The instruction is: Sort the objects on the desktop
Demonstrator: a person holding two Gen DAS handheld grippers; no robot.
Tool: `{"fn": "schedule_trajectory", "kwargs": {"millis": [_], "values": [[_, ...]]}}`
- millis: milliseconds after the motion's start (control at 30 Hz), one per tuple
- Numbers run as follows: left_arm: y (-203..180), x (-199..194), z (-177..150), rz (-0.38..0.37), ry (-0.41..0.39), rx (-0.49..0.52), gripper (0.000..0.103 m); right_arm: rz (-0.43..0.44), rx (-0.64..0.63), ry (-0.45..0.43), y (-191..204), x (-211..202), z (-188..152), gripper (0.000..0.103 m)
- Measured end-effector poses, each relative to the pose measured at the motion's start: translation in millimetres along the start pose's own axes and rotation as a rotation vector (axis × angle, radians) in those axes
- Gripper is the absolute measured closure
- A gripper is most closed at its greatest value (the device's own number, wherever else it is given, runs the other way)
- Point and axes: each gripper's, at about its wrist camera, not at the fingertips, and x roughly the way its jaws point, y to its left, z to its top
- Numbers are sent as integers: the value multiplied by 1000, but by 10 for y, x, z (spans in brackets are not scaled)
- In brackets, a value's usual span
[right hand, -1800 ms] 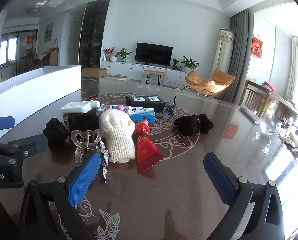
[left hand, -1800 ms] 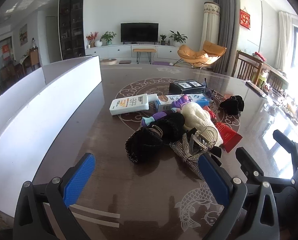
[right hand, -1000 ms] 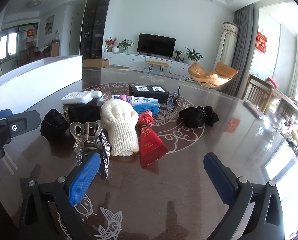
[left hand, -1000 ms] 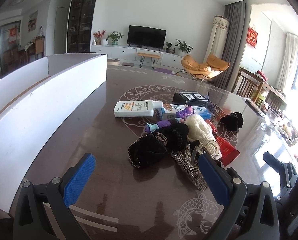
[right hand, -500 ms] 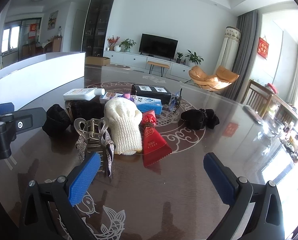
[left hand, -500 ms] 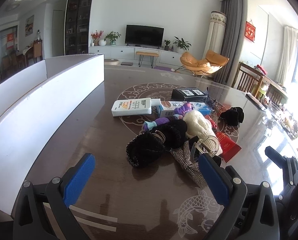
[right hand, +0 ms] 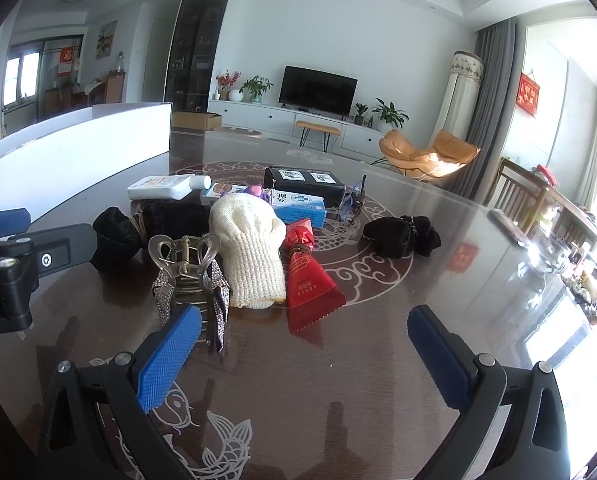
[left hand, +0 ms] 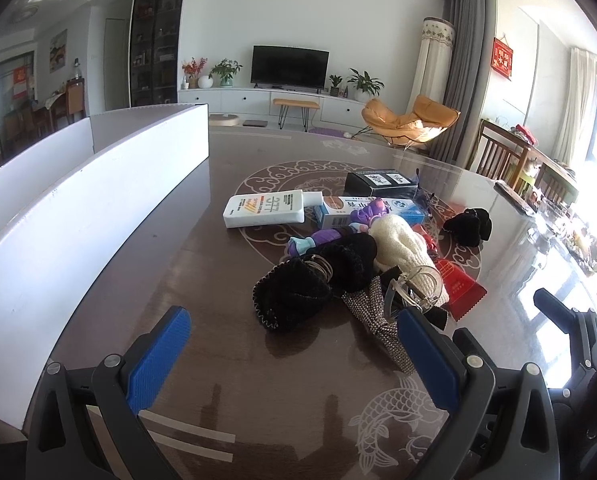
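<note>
Desktop objects are lying heaped near the middle of the dark glossy counter point(left hand: 146, 280), which is patterned with pale cloud and fish motifs. A cream knitted glove point(right hand: 250, 248) is resting at the centre of the heap, with a red foil pouch point(right hand: 308, 284) touching its right side. Just in front of the glove, a clear plastic hair claw point(right hand: 184, 254) is sitting on a strip of silver rhinestone fabric point(right hand: 218, 308). To the left, a black fuzzy item point(left hand: 294, 296) is lying beside another black furry piece point(left hand: 348, 258), with metal rings showing between them. A purple toy figure point(left hand: 330, 236) is being partly covered by the pile. Behind the heap, a white bottle point(left hand: 268, 209) is lying on its side next to a blue and white carton point(right hand: 298, 206), and a black box point(right hand: 304, 182) is sitting farther back. A separate black cloth bundle point(right hand: 400, 234) is lying apart to the right. A long white panel point(left hand: 86, 208) is standing along the left edge of the counter.

The left gripper point(left hand: 294, 356) is being held low over the near edge of the counter, its blue-padded fingers point(left hand: 158, 358) spread wide apart and clamped on nothing. The right gripper point(right hand: 304, 356) is being held likewise just short of the heap, its fingers point(right hand: 168, 356) also wide apart and empty, with the rhinestone strip just beyond the left one.
</note>
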Motion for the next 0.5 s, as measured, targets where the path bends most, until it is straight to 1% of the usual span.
{"fn": "schedule_trajectory", "kwargs": {"millis": [500], "values": [[-6, 28, -13, 6, 15, 6, 0, 11, -6, 10, 14, 19, 1, 0]]}}
